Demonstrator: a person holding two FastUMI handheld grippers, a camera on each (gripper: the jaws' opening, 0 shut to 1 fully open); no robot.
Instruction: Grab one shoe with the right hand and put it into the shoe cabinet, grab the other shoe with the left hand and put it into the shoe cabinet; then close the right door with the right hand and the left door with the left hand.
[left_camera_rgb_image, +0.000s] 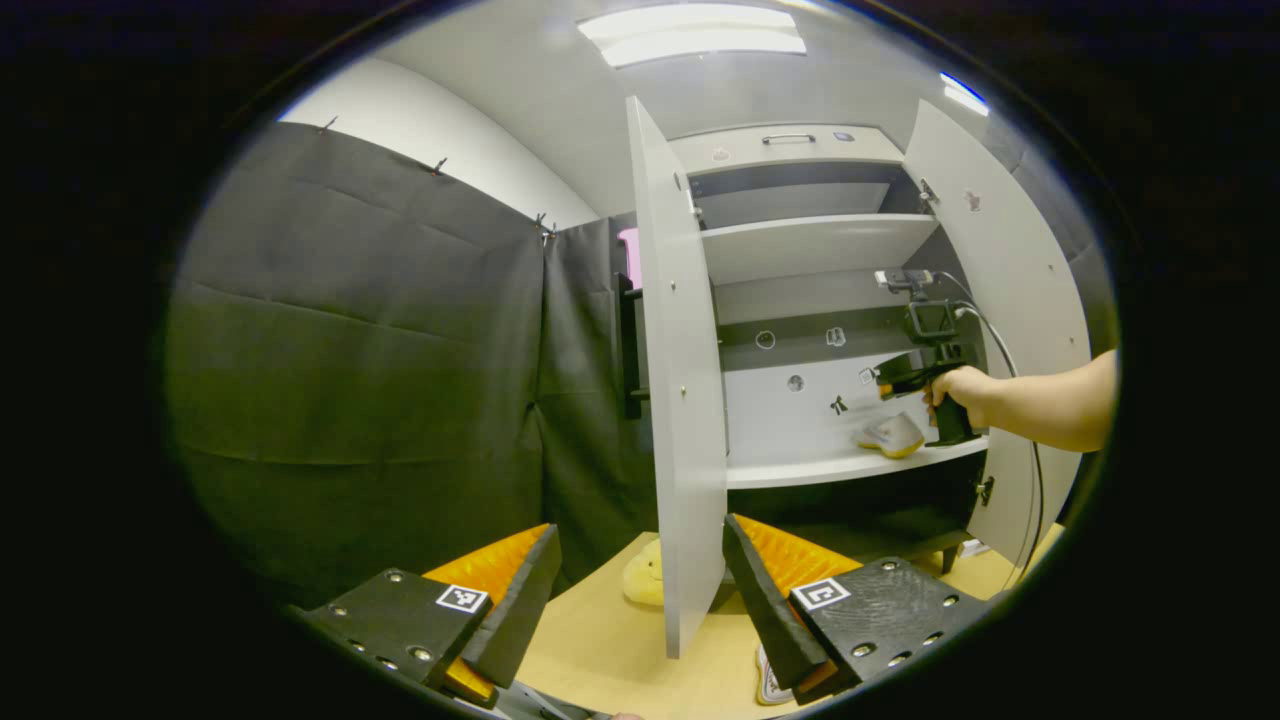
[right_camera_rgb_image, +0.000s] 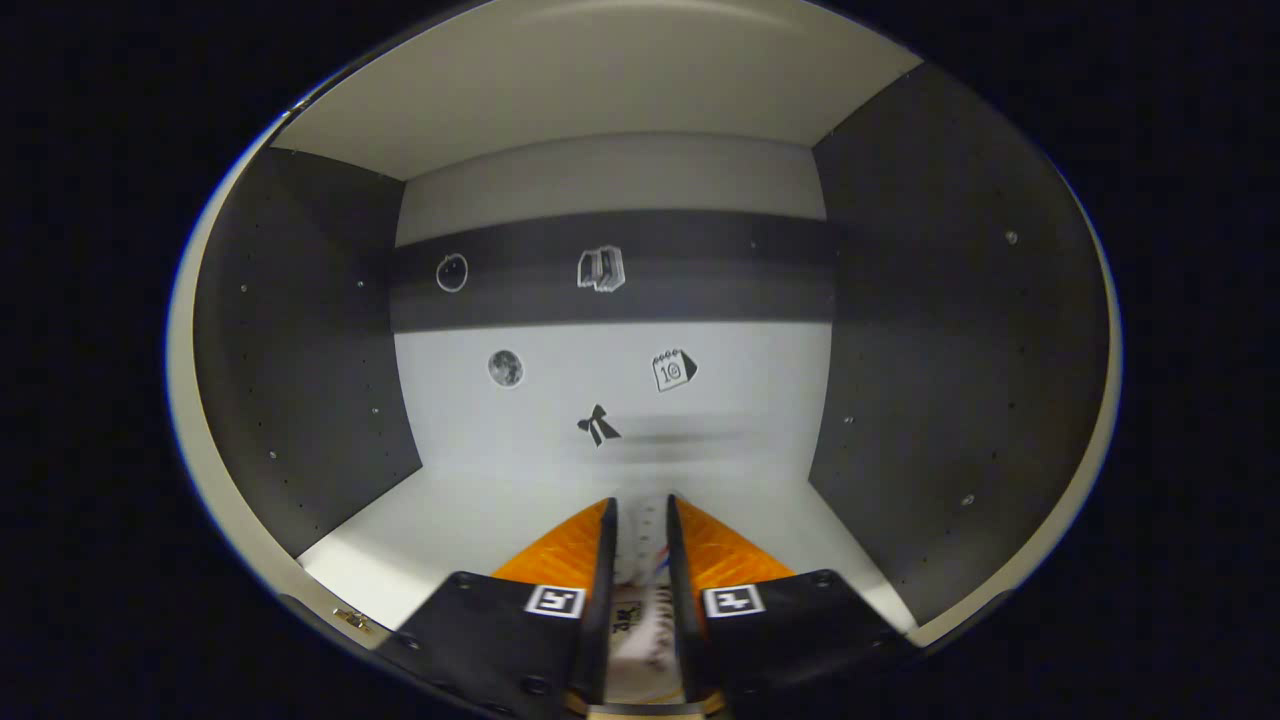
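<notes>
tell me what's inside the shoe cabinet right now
One shoe sits on the white shelf, gripped by the right tongs. Stickers dot the back panel. The compartment below the shelf is dark, so its contents are unclear.

My left gripper (left_camera_rgb_image: 640, 600) has wedge-shaped fingers on dark plates dotted with silver screws, each bearing a square black-and-white marker. My right gripper (right_camera_rgb_image: 640, 560) carries matching markers; its black handle trails a cable, and my forearm (left_camera_rgb_image: 1050, 400) is unsleeved.
</notes>
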